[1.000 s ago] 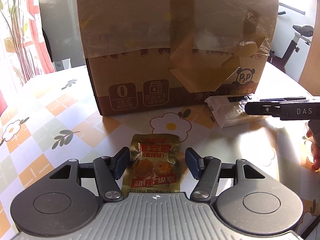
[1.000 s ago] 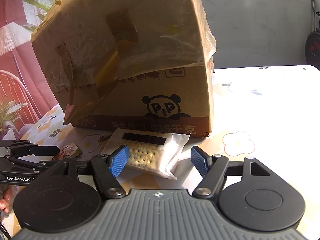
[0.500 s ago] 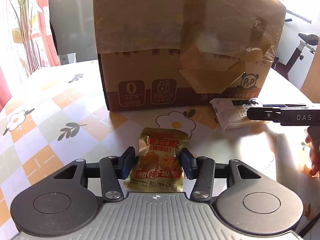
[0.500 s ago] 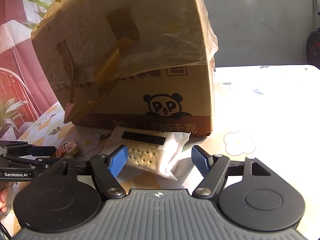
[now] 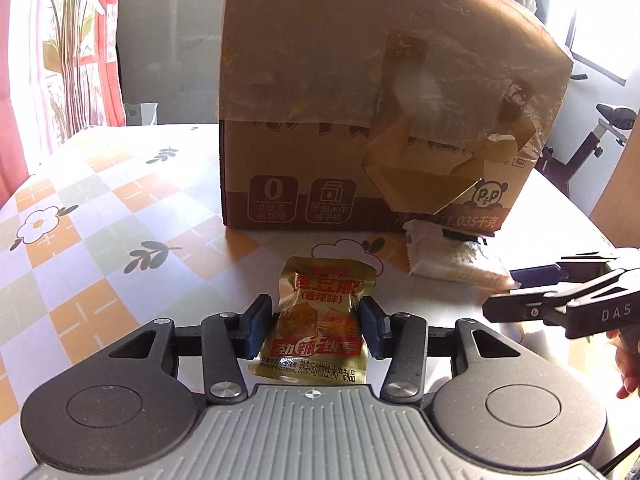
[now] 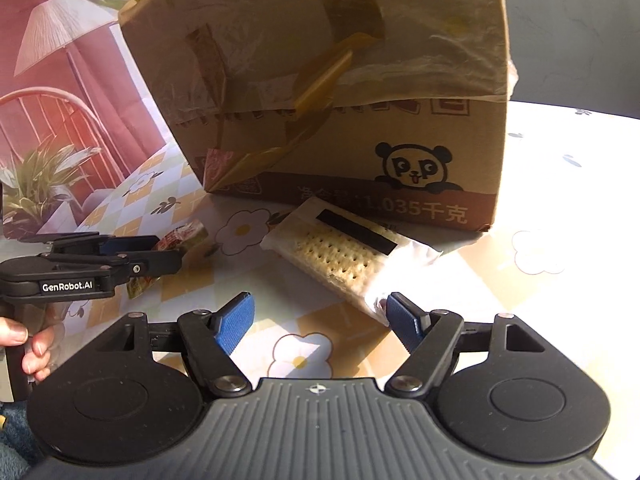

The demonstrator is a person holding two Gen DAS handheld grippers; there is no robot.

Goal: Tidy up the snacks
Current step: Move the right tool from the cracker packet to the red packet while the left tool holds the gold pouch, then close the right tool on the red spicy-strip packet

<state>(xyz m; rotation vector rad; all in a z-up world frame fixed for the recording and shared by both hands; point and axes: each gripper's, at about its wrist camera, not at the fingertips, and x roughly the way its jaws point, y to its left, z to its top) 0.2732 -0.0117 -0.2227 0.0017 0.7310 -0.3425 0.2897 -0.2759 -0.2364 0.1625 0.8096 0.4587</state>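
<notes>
A gold snack pouch (image 5: 316,300) with red print lies on the table, and my left gripper (image 5: 313,312) is shut on its two sides. The right wrist view shows that gripper (image 6: 120,256) side-on at the left, with the pouch (image 6: 180,238) poking out ahead of it. A clear packet of crackers (image 6: 340,252) with a black stripe lies against the front of the cardboard box (image 6: 320,80). My right gripper (image 6: 320,312) stands open; the packet's near corner touches its right finger and the rest lies ahead. In the left wrist view the right gripper (image 5: 506,290) sits just right of the crackers (image 5: 448,260).
The tall taped box (image 5: 360,100) with a panda print fills the middle of the table (image 5: 100,208), which has a checked flower cloth. A hand (image 6: 28,344) holds the left gripper's handle. Plants and a chair stand at the far left, an exercise bike at the far right.
The left jaws closed in from wide apart onto the gold pouch. The right gripper shifted and turned, so the cracker packet now lies slanted toward its right finger instead of centred.
</notes>
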